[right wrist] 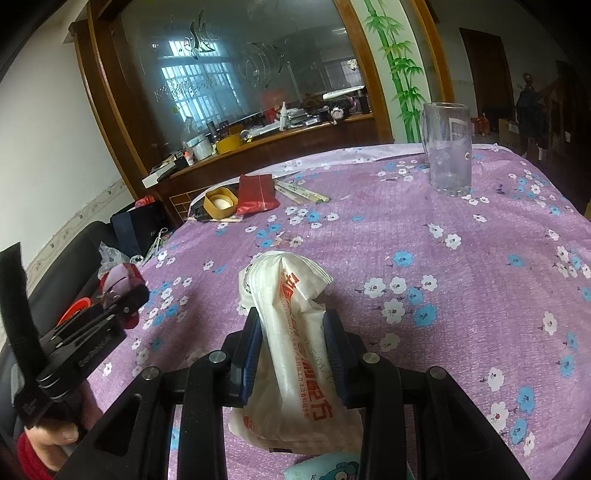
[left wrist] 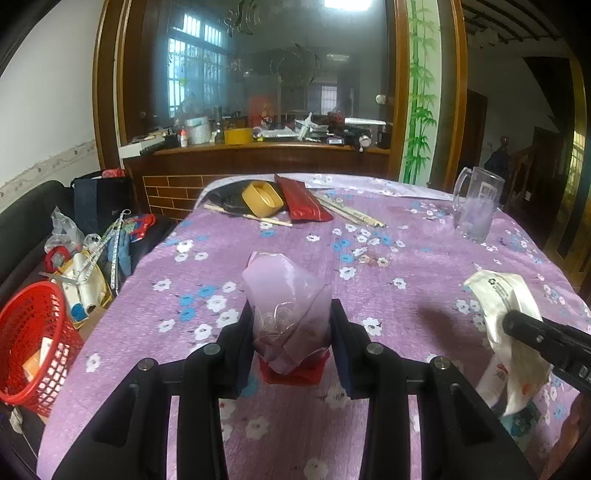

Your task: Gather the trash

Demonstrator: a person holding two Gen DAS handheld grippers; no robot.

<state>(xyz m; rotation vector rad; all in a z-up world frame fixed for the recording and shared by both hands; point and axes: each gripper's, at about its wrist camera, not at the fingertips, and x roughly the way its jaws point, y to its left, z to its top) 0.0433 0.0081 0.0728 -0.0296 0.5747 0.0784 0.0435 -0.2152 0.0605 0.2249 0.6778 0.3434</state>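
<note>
Left gripper (left wrist: 291, 325) clamped on a translucent pink wrapper (left wrist: 286, 295) above the purple floral tablecloth (left wrist: 406, 229), right gripper (right wrist: 293, 332) squeezing a crumpled white printed bag (right wrist: 291, 317), red basket (left wrist: 35, 332) off the table's left edge, glass mug (right wrist: 447, 147) far right.

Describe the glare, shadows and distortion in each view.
Left wrist view: the ceiling light glares at the top, the glass partition looks hazy, straight frames bow outward, and a soft shadow lies on the tablecloth. Right wrist view: the same fisheye bowing, with dark vignetted corners.
</note>
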